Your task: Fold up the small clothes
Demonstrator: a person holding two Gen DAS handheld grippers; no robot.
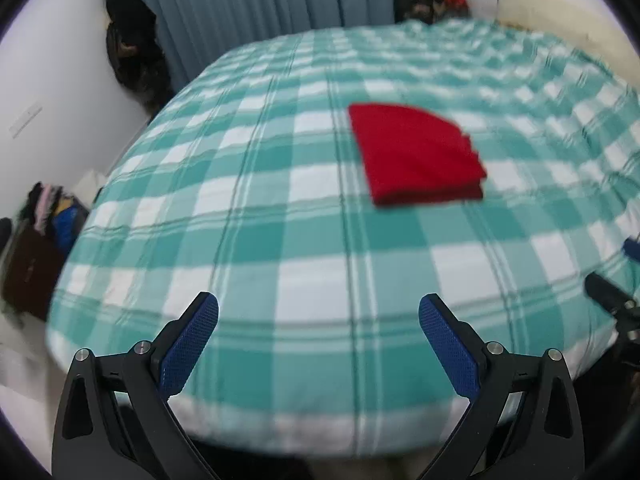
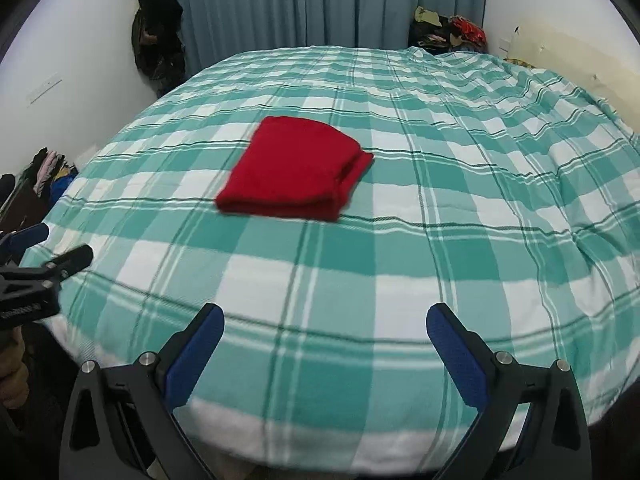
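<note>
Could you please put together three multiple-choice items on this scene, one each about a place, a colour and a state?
1. Where does the folded red garment lie?
A. on the checked bedspread
B. on the floor
C. between a gripper's fingers

2. What colours are the bedspread's checks?
A. red and black
B. teal and white
C. yellow and grey

3. How does the right gripper stand?
A. shut on the garment
B. shut on nothing
C. open, with nothing between its fingers

Answers:
1 A, the garment rests flat on the bedspread, apart from both grippers.
2 B, teal and white squares cover the whole spread.
3 C, its blue pads stand wide apart over bare bedspread, like those of the left gripper.
</note>
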